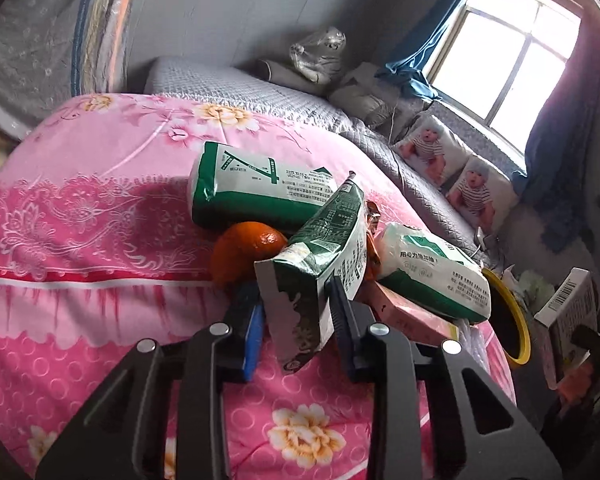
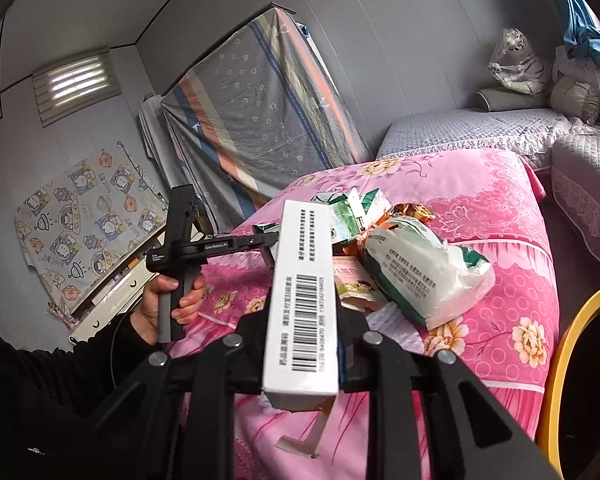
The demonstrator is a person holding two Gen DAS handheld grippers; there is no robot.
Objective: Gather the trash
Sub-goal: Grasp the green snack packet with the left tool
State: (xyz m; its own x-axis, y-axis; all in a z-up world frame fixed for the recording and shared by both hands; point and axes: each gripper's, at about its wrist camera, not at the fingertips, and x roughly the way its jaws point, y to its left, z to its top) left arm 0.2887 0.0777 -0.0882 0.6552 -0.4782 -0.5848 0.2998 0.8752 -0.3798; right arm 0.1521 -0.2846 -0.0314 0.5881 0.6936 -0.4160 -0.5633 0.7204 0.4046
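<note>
Landmark: the bin [image 1: 520, 320], yellow-rimmed, at the bed's edge.

Right gripper [image 2: 300, 344], nearest that rim, is clamped on a white barcode box [image 2: 300, 300], flap hanging open beneath it; the box rides above the bedspread [image 2: 500, 320], not yet over the bin.

Left gripper [image 1: 296, 320], further from the bin, has its pads pressing a crushed green carton [image 1: 320, 264] at the pile's near edge; the carton is tilted, its lower end on the bedspread.

Beyond it, going away from the bin: a pink box [image 1: 404, 312] under a white-green pack [image 1: 436, 276], an orange [image 1: 248, 248], a second pack [image 1: 260, 188] lying on top at the far side.

Step, as I judge it: both grippers loaded, pickup done, transfer pending. Next move calls for carrying the box over the rim and letting go, then lifting the carton clear without dragging the pack or rolling the orange.
</note>
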